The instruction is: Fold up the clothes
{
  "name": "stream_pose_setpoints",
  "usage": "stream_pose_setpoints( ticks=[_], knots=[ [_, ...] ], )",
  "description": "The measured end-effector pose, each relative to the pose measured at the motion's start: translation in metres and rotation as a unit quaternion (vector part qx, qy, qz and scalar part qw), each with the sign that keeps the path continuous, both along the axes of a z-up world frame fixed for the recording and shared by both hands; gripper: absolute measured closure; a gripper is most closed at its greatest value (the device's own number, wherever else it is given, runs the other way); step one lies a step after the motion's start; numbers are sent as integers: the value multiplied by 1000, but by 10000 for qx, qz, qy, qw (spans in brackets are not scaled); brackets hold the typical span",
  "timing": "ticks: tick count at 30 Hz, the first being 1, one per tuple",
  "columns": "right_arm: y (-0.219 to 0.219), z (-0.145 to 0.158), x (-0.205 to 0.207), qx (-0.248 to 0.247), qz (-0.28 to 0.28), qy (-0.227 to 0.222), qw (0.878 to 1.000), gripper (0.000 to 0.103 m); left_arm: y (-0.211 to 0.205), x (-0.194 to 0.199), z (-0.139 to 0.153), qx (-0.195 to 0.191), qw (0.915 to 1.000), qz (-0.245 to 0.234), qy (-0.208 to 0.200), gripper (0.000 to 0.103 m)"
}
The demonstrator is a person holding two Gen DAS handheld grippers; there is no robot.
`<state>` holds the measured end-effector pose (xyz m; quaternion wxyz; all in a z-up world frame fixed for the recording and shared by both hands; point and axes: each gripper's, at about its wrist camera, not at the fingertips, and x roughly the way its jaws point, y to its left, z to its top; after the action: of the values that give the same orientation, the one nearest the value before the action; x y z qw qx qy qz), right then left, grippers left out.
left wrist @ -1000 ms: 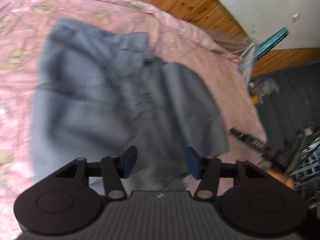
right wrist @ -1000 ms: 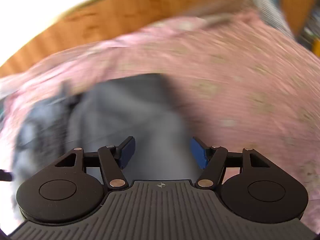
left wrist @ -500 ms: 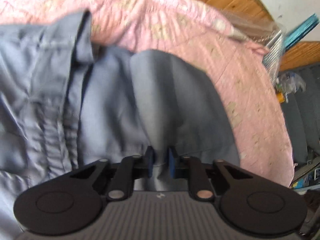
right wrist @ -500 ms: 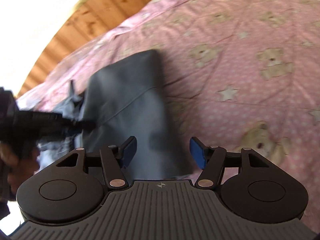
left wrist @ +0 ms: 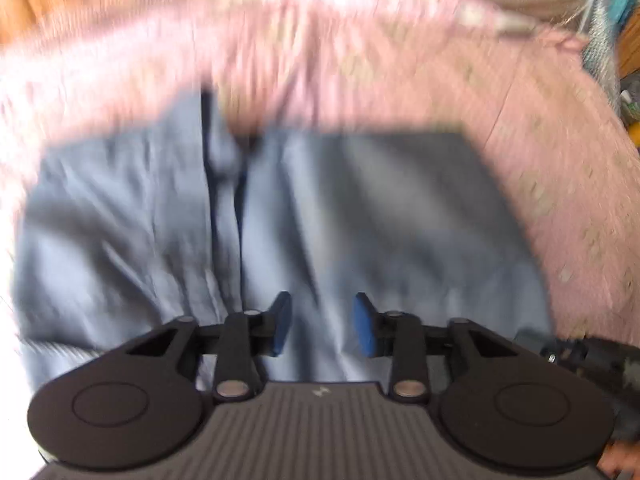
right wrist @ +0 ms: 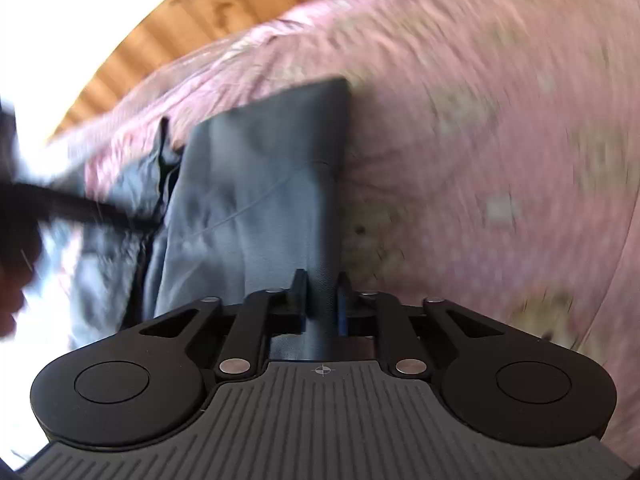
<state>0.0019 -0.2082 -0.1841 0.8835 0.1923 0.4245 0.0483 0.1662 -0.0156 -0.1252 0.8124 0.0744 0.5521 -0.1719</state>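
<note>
A bed in a pink printed sheet fills both views, with wood panelling behind its far edge. The grey garment lies spread across the middle of the bed, its long right-hand panel running toward the far edge with a straight side next to bare sheet. My right gripper has its jaws nearly closed, pinching the near end of that panel along its right edge. My left gripper hangs over the garment's near middle, jaws well apart and holding nothing. I judge a fold of the right panel is in hand: the pinched edge would need lifting and carrying leftward over the body, keeping the hem taut. The left gripper sits just in that path and may need to pin the cloth or move clear. The sheet to the right is open; the bed's right edge is crowded with clutter beyond it
</note>
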Motion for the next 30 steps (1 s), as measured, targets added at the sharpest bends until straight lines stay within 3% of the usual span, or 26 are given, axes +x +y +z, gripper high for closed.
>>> stream_pose_setpoints(
  ticks=[1, 4, 6, 8, 10, 11, 14, 15, 16, 17, 18, 20, 21, 22, 26, 30],
  knots=[
    [9, 7, -3, -231, 113, -125, 9996, 96, -11, -1, 7, -118, 9998, -148, -23, 42],
    [38, 29, -10, -923, 451, -500, 9935, 97, -54, 2, 16, -470, 9960, -746, 140, 39],
    [56, 43, -15, -1321, 664, -733, 9863, 97, -84, 9, 4, -391, 9934, -1035, 299, 39],
    [67, 50, -19, -1400, 774, -875, 9832, 97, -104, 11, -11, -17, 9913, -1271, 349, 41],
    [76, 53, -19, -1416, 807, -935, 9822, 97, -109, 6, -21, 365, 9874, -1509, 298, 68],
    [79, 53, -19, -1418, 813, -962, 9818, 97, -107, 4, -21, 357, 9861, -1601, 276, 77],
    [88, 51, -21, -1507, 748, -1094, 9797, 91, -89, 3, -13, 175, 9853, -1680, 253, 87],
    [92, 51, -22, -1594, 686, -1143, 9782, 65, -78, 4, -7, 13, 9867, -1603, 266, 87],
    [97, 50, -24, -1724, 623, -1185, 9759, 28, -67, 7, 1, -187, 9877, -1525, 271, 88],
    [105, 47, -25, -1936, 560, -1215, 9719, 15, -56, 10, 11, -406, 9882, -1448, 278, 88],
    [113, 44, -25, -2117, 568, -1195, 9683, 14, -43, 14, 19, -619, 9883, -1366, 288, 88],
    [133, 36, -22, -2357, 863, -1029, 9625, 46, -13, 21, 33, -1001, 9867, -1247, 307, 88],
    [146, 41, -23, -2465, 1010, -1099, 9576, 83, 5, 24, 39, -1184, 9853, -1188, 330, 88],
    [160, 46, -25, -2573, 1156, -1168, 9523, 92, 24, 27, 45, -1340, 9841, -1123, 314, 88],
    [221, 70, -30, -3088, 1747, -1490, 9230, 94, 129, 37, 63, -2001, 9779, -566, 197, 89],
    [300, 70, -20, -3687, 2567, -1626, 8785, 94, 238, 44, 35, -2275, 9728, 367, 242, 87]
  ],
)
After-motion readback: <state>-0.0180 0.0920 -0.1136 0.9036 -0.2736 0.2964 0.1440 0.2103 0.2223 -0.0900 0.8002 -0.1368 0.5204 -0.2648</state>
